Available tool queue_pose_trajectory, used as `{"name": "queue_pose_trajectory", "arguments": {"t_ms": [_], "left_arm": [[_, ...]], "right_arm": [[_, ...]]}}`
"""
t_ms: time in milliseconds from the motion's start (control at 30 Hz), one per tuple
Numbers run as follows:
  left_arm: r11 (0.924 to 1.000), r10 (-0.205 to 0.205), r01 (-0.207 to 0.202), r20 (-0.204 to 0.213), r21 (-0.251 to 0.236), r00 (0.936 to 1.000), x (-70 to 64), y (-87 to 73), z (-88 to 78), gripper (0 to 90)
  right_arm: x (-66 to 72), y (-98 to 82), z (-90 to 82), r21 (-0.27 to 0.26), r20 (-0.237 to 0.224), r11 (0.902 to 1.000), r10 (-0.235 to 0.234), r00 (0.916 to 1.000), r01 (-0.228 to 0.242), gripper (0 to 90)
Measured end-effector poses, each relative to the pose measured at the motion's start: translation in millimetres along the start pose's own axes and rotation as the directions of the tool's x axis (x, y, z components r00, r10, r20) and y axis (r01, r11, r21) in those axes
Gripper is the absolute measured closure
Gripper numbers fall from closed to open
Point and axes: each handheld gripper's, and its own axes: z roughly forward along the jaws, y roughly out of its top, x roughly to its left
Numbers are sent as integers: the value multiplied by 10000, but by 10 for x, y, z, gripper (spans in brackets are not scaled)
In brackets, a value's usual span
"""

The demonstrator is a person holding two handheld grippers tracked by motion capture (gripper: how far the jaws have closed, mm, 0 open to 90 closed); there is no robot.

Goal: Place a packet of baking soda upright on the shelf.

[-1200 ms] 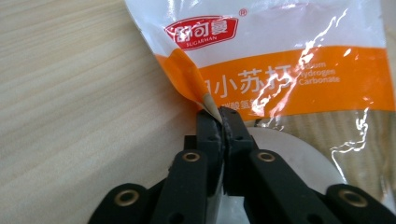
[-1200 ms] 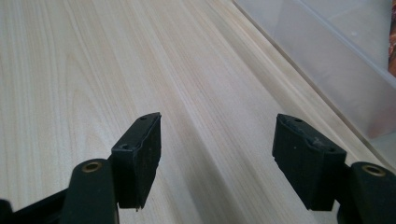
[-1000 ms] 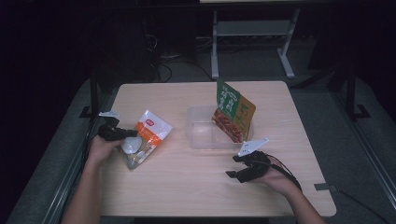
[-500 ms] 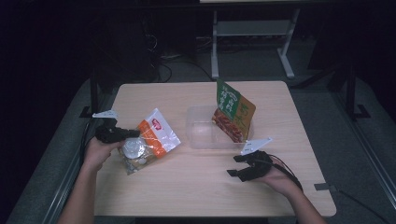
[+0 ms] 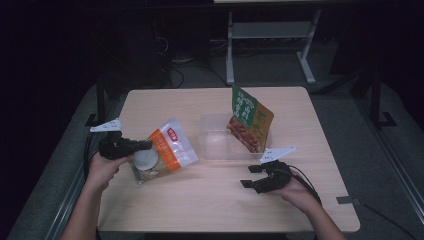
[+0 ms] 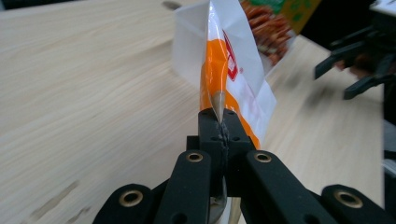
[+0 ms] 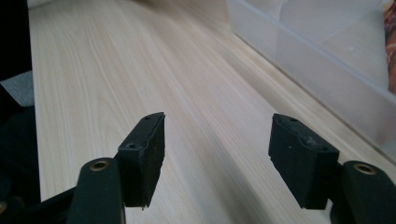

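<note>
Left tongs [image 5: 145, 145] are clamped tight, lifted off the surface; right tongs [image 5: 247, 176] rest low, jaws apart.

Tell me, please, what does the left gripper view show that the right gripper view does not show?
The left gripper view shows the left gripper shut on the edge of the orange and white snack bag, with the green and orange snack bag behind it and the right gripper farther off at the right edge. The right gripper view shows that gripper's own pads standing apart with nothing between them, and the clear plastic container close by. Both views share the light wooden table.
</note>
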Motion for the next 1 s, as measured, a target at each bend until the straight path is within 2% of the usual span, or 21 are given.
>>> {"name": "queue_pose_trajectory", "arguments": {"t_ms": [100,200,333,533,667,900,1000], "left_arm": [[9998,121,-117,326,-139,9994,-75,50,24,900],[9993,232,-213,648,-295,9976,-148,96,59,900],[9983,328,-283,892,-514,9955,-273,155,140,900],[9977,406,-325,1394,-601,9894,-446,199,324,899],[9975,461,-363,1715,-598,9841,-543,203,464,900],[9969,581,-459,2047,-639,9771,-713,220,686,899],[9966,674,-551,2222,-608,9727,-781,228,762,900]], "right_arm": [[29,35,-6,-152,-172,9998,83,9998,-86,354],[60,63,3,-344,-254,9993,-171,9995,162,325],[101,113,40,-534,-434,9982,-295,9986,272,287],[162,199,101,-937,-784,9954,-284,9965,210,278],[192,221,145,-1000,-1039,9944,-435,9936,331,256],[243,256,190,-1192,-1238,9922,-520,9909,372,254],[246,264,223,-1194,-1214,9923,-466,9915,320,291]]}}
